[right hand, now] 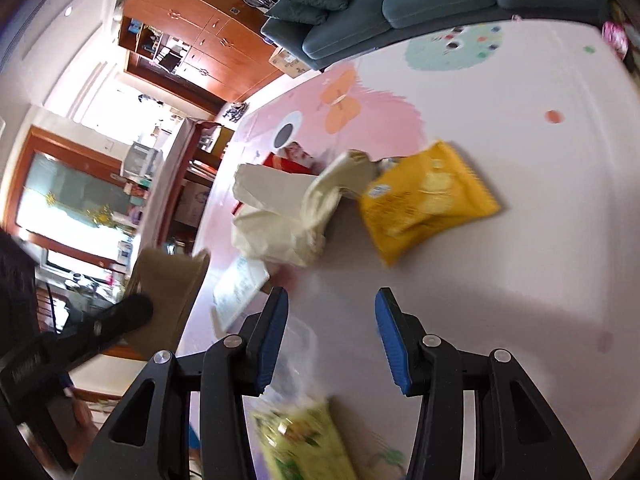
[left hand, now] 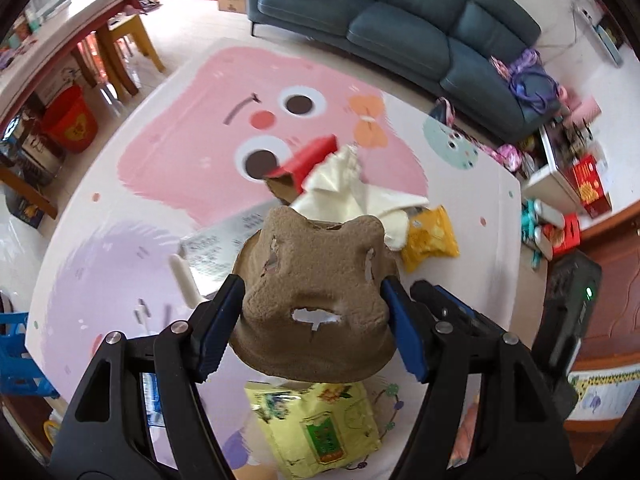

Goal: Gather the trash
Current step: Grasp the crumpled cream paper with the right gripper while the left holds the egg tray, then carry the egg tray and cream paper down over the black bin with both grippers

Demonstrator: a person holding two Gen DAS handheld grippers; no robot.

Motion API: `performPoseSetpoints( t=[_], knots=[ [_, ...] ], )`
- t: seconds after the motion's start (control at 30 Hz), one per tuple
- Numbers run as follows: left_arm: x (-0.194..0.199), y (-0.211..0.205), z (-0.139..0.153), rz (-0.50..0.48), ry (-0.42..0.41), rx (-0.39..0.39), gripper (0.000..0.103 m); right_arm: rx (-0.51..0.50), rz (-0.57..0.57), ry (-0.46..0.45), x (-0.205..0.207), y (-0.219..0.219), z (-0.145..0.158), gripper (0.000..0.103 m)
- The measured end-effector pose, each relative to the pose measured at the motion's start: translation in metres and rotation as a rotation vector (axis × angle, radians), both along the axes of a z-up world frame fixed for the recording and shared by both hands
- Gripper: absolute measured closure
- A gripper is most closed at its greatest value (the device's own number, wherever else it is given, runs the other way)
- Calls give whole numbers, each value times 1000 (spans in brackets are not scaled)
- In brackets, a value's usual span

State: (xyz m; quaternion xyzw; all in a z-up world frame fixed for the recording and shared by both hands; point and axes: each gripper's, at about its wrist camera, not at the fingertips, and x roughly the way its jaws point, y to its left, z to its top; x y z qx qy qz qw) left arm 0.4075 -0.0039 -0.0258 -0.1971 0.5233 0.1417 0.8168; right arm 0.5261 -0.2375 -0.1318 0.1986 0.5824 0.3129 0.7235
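My left gripper is shut on a brown pulp cup carrier, lifted above the cartoon play mat. That carrier also shows at the left of the right wrist view, with the left gripper's dark body over it. My right gripper hangs open over the mat with nothing between its fingers. Ahead of it lie a yellow snack bag and a crumpled cream bag. A yellow-green packet lies below the carrier. A red box sits behind the cream bag.
A grey-blue sofa borders the mat's far side. A red bucket and a wooden table stand at left, a blue basket at the near left. Toys and boxes crowd the right. A white printed sheet lies on the mat.
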Motion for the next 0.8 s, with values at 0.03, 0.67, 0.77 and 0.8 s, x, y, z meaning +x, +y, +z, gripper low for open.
performPoseSetpoints(
  t=[0.03, 0.67, 0.77, 0.8],
  knots=[
    [-4, 5, 2, 13, -5, 2, 36, 4, -3, 7, 3, 5, -2, 57],
    [-43, 46, -3, 120, -16, 14, 36, 72, -39, 34, 23, 76, -31, 95],
    [-50, 46, -1, 118, -22, 11, 36, 81, -46, -4, 11, 71, -19, 96],
    [-53, 46, 0, 115, -25, 10, 36, 81, -48, -20, 6, 68, -14, 96]
  ],
)
